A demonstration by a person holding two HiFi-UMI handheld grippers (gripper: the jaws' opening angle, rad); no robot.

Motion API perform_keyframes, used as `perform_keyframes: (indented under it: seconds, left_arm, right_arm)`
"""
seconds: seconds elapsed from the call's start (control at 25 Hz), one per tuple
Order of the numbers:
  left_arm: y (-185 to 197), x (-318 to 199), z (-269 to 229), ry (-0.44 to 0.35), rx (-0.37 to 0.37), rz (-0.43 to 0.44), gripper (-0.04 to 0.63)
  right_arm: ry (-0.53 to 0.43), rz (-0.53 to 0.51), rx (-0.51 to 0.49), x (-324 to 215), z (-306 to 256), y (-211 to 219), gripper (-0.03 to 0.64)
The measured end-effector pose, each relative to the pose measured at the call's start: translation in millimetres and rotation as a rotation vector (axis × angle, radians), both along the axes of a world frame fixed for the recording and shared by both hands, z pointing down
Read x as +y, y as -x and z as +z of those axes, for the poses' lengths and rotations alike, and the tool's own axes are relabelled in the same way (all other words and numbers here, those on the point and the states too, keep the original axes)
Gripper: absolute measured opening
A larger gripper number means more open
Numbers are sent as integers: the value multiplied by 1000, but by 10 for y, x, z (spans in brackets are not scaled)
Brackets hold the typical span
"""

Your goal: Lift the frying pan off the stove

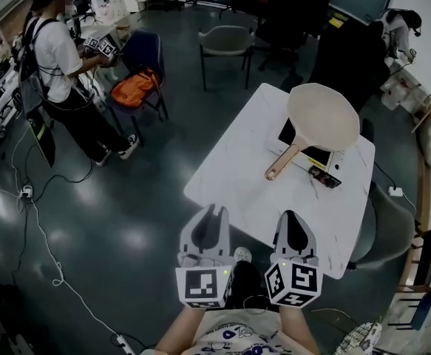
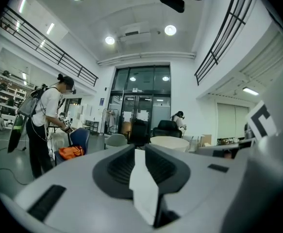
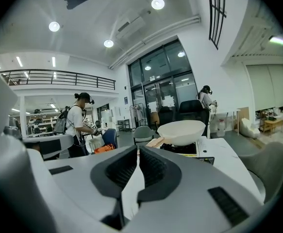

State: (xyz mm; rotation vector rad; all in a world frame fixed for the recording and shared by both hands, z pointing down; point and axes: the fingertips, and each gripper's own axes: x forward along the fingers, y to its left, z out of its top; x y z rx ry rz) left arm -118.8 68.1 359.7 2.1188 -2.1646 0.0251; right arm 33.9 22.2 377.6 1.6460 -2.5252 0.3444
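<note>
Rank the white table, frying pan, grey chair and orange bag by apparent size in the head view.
1. white table
2. frying pan
3. grey chair, close behind the pan; it stands farther from the camera, so its true size is unsure
4. orange bag

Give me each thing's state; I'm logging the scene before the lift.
Pan: upright on the stove, untouched.
Stove: on the table, under the pan.
Left gripper: shut, empty.
Right gripper: shut, empty.
</note>
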Motion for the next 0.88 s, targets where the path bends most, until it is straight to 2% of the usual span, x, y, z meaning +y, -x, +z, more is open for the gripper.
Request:
perform_keyframes:
  seconds: [0.28, 0.6, 0.88]
  left_arm:
    - [-111, -564, 19, 18, -9, 24, 71]
    - [-185, -1055, 90, 39, -5, 14, 71]
    - [-226, -1440, 198, 72, 34, 17, 71]
  right_arm:
    - [11, 17, -9, -554, 32, -113, 26]
    - [26, 20, -23, -1084, 39, -219, 26]
    - [52, 37, -43, -1517, 116, -382, 26]
